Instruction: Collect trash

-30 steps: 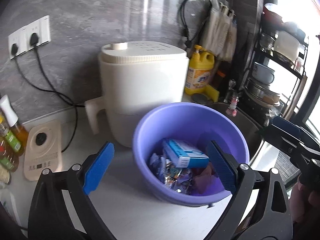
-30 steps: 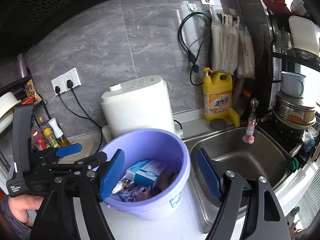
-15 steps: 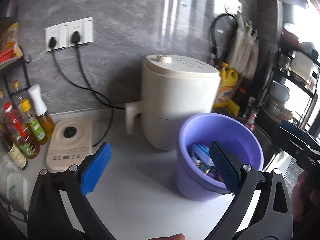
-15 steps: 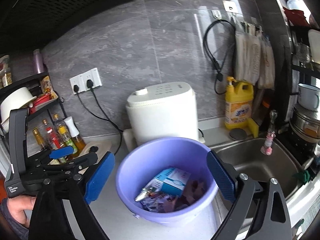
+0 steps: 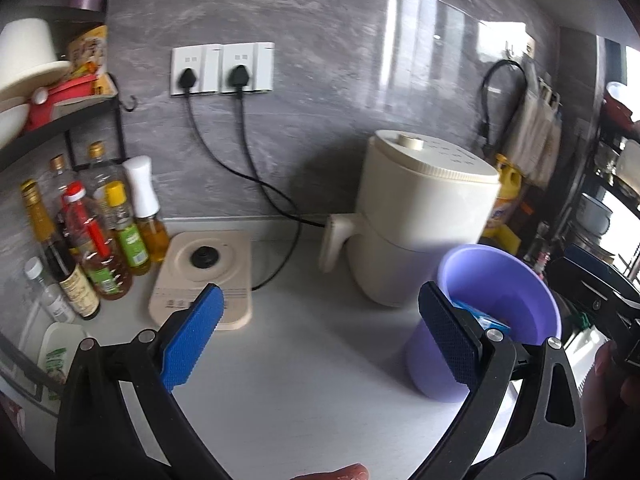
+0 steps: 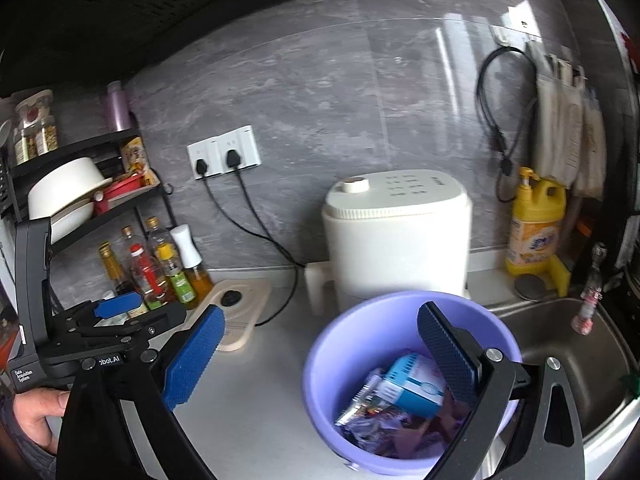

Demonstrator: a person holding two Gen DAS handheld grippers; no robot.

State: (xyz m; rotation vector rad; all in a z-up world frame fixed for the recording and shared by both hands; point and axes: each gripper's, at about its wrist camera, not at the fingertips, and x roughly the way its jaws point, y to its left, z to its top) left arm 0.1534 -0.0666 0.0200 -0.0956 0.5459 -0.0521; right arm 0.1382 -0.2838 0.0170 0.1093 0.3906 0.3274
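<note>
A purple bucket (image 6: 360,344) stands on the white counter next to the sink; it also shows in the left wrist view (image 5: 520,280). It holds a blue-and-white box (image 6: 412,384), foil wrappers (image 6: 372,416) and other scraps. My left gripper (image 5: 320,336) is open and empty above the counter, left of the bucket. My right gripper (image 6: 320,356) is open and empty, held above the bucket's left rim. The left gripper also shows at the left of the right wrist view (image 6: 116,308).
A white appliance (image 6: 396,236) stands behind the bucket. A beige flat device (image 5: 204,276) and several bottles (image 5: 96,240) sit at the left by a black shelf (image 6: 80,184). A steel sink (image 6: 568,344) and yellow detergent bottle (image 6: 536,228) are at the right.
Both grippers have drawn back and swung left, away from the bucket. The bucket now sits at the right of the left wrist view. Both stay open and empty.
</note>
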